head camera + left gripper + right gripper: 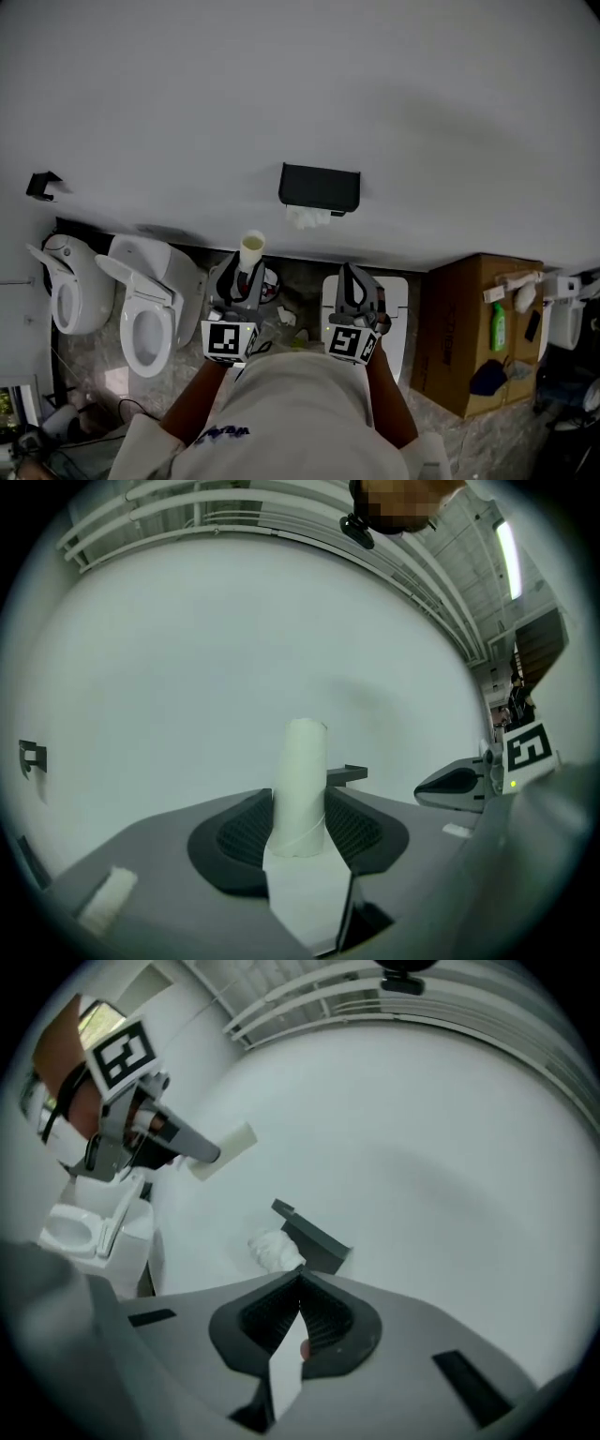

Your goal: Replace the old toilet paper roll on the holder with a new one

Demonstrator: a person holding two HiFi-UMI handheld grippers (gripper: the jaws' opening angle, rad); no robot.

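Note:
A black paper holder (pixel 320 187) hangs on the white wall with crumpled white paper (pixel 307 217) sticking out beneath it. My left gripper (pixel 247 273) is shut on a bare cardboard tube (pixel 251 250), held upright, to the holder's lower left. In the left gripper view the tube (pixel 302 787) stands between the two pads, and the holder (pixel 346 774) peeks out behind it. My right gripper (pixel 351 273) is below the holder, jaws shut with nothing between them. The right gripper view shows its closed tips (pixel 298 1286) pointing at the holder (pixel 315 1238) and the paper (pixel 275 1250).
Two white toilets (pixel 148 314) (pixel 67 292) stand at the left against the wall. A cardboard box (pixel 469 361) with a green bottle (pixel 498 327) and other items sits at the right. Another white fixture (pixel 400 314) lies below my right gripper. A small black fitting (pixel 42 185) is mounted at far left.

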